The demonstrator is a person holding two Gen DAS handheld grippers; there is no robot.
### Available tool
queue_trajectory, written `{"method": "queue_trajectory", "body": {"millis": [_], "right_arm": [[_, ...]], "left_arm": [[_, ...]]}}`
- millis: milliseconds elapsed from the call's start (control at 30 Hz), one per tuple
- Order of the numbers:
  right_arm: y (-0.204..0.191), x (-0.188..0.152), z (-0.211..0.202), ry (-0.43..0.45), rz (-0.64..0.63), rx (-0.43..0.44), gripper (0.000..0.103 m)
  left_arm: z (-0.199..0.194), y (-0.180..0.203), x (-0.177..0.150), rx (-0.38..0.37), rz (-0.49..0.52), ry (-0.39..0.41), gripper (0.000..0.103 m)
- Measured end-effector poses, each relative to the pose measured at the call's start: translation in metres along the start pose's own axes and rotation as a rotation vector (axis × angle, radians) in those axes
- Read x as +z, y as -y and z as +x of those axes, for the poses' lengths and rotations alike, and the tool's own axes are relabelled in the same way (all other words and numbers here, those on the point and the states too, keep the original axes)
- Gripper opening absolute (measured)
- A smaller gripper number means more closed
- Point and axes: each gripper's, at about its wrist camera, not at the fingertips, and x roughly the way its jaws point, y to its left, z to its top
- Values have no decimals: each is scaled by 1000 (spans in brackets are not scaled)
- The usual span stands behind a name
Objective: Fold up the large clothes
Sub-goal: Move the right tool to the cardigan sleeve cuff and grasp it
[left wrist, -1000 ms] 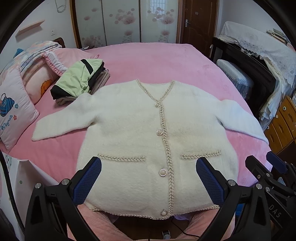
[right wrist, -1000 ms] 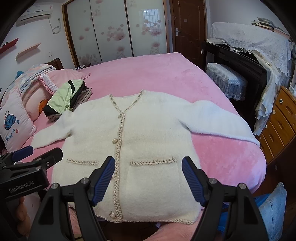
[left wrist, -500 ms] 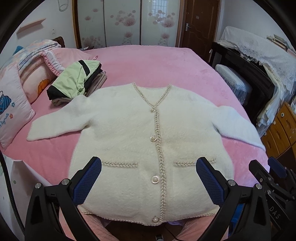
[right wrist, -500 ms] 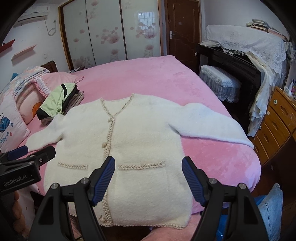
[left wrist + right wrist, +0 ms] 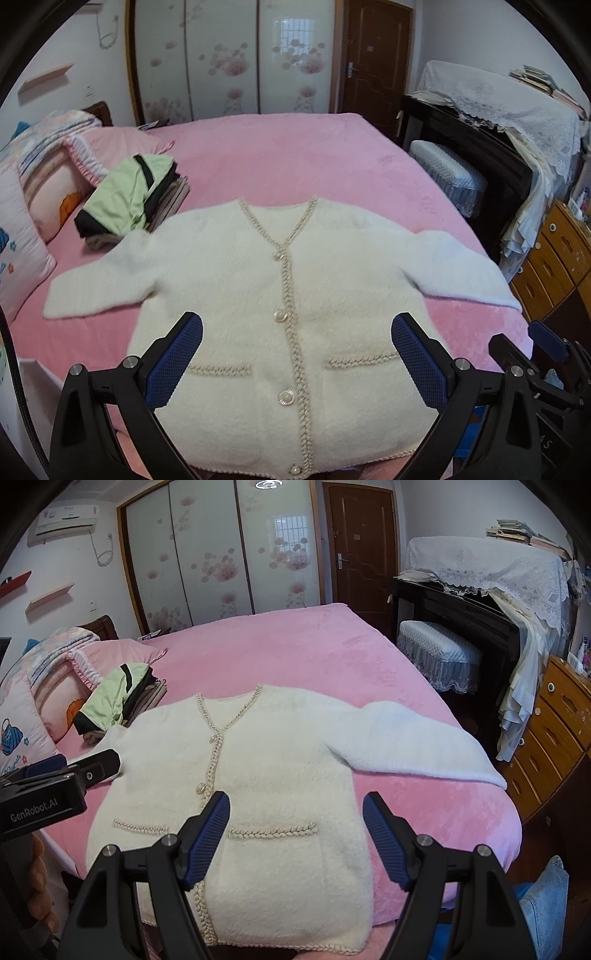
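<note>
On the bed (image 5: 295, 155), at its left, pillows (image 5: 44, 192) lay beside a folded stack (image 5: 133, 195) of clothes, probably garments already done. Just right of the stack a cream cardigan (image 5: 288, 295) lay flat, front up and buttoned, sleeves spread out to both sides, which suited a first fold. The left gripper (image 5: 295, 354) hung above its hem, jaws wide and holding nothing. The right gripper (image 5: 295, 827) hung over the right pocket, equally wide and bare. Furthest right stood a drawer chest (image 5: 554, 738), its drawers closed, contents unseen.
</note>
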Motion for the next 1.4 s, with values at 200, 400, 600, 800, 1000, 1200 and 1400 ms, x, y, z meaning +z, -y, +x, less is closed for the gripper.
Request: {"method": "queue_trajectory", "body": {"millis": [200, 400, 600, 800, 1000, 1200, 1400], "right_arm": [[14, 13, 2, 19, 30, -15, 75], [40, 29, 0, 51, 67, -48, 75], [93, 43, 8, 70, 168, -130, 75], [161, 45, 26, 55, 280, -218, 75], [235, 31, 62, -1, 429, -247, 74], [302, 3, 116, -90, 614, -228, 67], [339, -23, 159, -157, 748, -195, 66]], "left_arm": [[5, 21, 23, -106, 43, 11, 102], [19, 50, 46, -129, 115, 29, 102], [31, 83, 68, -122, 181, 113, 102], [75, 119, 86, -127, 194, 122, 102], [143, 159, 90, -141, 199, 69, 102], [194, 203, 78, -173, 219, 32, 102], [231, 254, 65, -168, 279, 8, 102]]}}
